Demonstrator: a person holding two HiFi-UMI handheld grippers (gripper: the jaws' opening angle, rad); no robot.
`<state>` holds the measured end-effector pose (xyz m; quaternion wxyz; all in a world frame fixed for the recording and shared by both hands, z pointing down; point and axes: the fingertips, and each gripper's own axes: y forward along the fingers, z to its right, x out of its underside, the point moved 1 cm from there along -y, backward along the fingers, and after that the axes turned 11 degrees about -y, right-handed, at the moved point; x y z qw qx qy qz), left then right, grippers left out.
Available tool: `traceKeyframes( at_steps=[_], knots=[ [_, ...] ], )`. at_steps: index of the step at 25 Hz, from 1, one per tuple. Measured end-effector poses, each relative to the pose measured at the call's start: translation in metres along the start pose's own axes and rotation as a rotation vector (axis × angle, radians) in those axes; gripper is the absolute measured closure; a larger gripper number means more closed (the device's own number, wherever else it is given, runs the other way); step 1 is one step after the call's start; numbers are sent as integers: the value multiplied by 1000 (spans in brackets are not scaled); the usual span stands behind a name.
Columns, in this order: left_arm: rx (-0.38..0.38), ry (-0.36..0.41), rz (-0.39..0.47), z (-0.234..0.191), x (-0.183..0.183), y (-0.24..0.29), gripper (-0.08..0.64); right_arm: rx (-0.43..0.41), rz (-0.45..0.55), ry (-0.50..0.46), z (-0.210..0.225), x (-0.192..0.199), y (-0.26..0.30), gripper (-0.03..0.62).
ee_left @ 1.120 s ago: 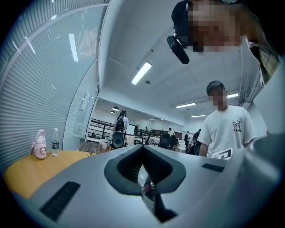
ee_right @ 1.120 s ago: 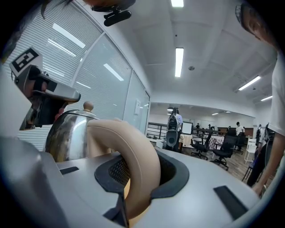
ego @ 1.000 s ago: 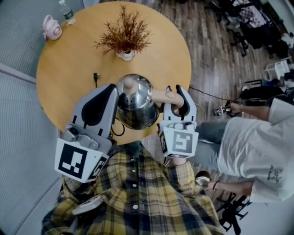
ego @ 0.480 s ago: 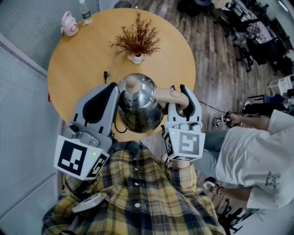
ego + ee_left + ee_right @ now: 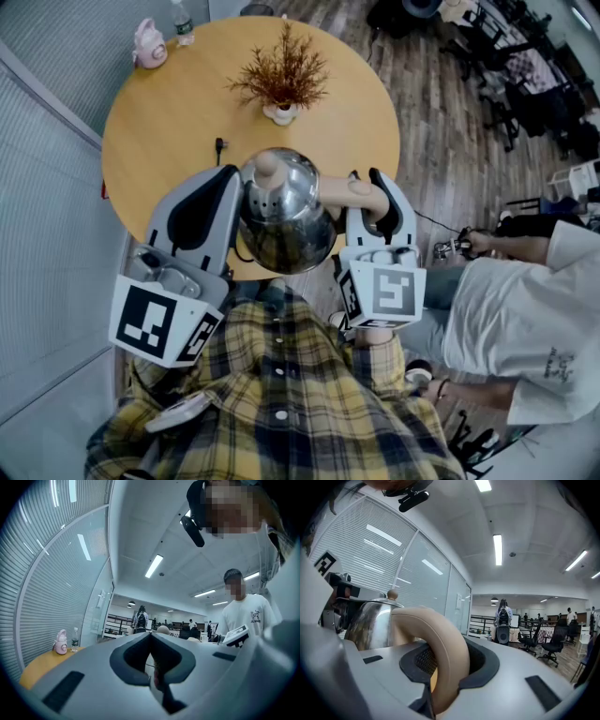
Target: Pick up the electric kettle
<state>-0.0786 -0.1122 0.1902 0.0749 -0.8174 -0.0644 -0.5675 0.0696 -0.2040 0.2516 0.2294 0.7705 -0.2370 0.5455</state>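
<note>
The electric kettle point(image 5: 281, 211) is polished steel with a tan knob on its lid and a tan loop handle point(image 5: 352, 192). It hangs above the near edge of the round wooden table point(image 5: 159, 122). My right gripper point(image 5: 368, 194) is shut on the handle; in the right gripper view the handle point(image 5: 443, 639) fills the gap between the jaws point(image 5: 440, 670), with the steel body point(image 5: 370, 620) to the left. My left gripper point(image 5: 223, 183) lies close along the kettle's left side. In the left gripper view its jaws point(image 5: 151, 641) stand together with nothing between them.
A dried plant in a small white pot point(image 5: 281, 80) stands mid-table. A pink flask point(image 5: 148, 42) and a water bottle point(image 5: 183, 19) are at the far edge. A black plug and cord point(image 5: 220, 145) lie on the table. A person in a white shirt point(image 5: 506, 309) sits at the right.
Both grippers and the kettle have risen together; the table now looks farther below. The right gripper's hold on the handle is unchanged.
</note>
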Motion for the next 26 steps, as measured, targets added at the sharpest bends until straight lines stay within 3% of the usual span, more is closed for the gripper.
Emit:
traceKeyframes(
  at_steps=[26],
  knots=[
    [10, -10, -5, -7, 11, 6, 557, 16, -7, -4, 0, 10, 1, 483]
  ],
)
